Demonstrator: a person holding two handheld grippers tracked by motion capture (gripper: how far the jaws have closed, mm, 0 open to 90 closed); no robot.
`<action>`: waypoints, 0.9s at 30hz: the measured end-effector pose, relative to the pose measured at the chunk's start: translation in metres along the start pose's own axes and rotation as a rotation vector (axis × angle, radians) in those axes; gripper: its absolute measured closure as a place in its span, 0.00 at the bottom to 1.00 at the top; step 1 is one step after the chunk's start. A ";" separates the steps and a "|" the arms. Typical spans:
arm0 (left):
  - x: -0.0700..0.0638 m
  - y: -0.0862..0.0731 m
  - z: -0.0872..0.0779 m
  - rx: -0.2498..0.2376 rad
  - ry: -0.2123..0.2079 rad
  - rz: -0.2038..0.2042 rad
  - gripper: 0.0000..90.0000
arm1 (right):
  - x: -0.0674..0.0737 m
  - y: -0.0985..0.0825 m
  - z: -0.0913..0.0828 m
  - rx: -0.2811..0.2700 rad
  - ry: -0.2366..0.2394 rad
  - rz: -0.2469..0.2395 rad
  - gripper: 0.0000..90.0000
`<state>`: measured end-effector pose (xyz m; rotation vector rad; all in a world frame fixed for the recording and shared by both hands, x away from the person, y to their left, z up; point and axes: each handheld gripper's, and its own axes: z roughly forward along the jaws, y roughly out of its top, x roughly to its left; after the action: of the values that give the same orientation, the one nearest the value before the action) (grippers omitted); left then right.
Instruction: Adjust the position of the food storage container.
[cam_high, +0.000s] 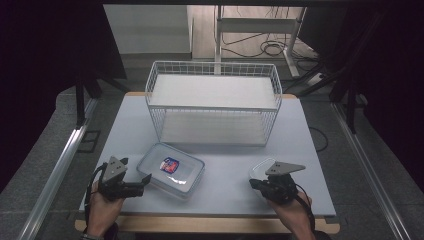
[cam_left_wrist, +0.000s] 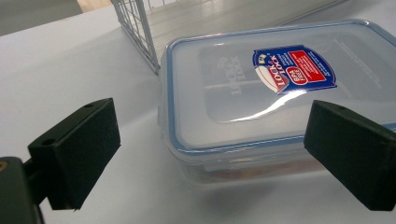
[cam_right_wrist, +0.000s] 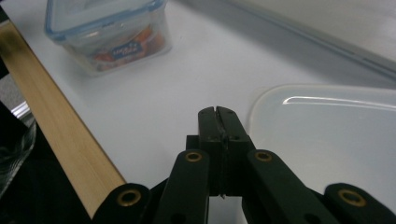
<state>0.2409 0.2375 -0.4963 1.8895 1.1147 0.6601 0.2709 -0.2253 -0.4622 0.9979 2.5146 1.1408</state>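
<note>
Box (cam_left_wrist: 261, 93) sits lid-on between my left claw (cam_left_wrist: 210, 154) jaws, which stand wide, pads not touching it yet. Right claw (cam_right_wrist: 218, 116) is fully closed on nothing, beside a loose clear lid (cam_right_wrist: 327, 135). Box is mid-table, just in front of the wire rack (cam_high: 212, 102). Risk: slick plastic w/ rounded corners, so an off-centre squeeze could skid or twist it toward the table's (cam_high: 300, 130) edge.

A white table (cam_high: 300, 150) with a wooden edge stands on grey floor (cam_high: 45, 150). Dark curtains (cam_high: 45, 45) flank it. Cables (cam_high: 270, 49) lie beyond.
</note>
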 end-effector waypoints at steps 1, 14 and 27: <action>0.000 0.000 0.000 0.004 0.002 0.001 0.04 | 0.001 0.000 0.001 0.013 -0.001 -0.007 0.99; 0.000 -0.001 0.002 0.024 0.010 0.006 0.04 | -0.008 -0.012 0.001 0.070 -0.024 0.009 1.00; 0.000 -0.001 0.003 0.038 0.009 0.003 0.04 | -0.043 -0.021 -0.014 0.040 -0.108 0.079 1.00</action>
<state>0.2431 0.2369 -0.4992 1.9226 1.1381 0.6542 0.2869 -0.2718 -0.4721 1.1471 2.4417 1.0323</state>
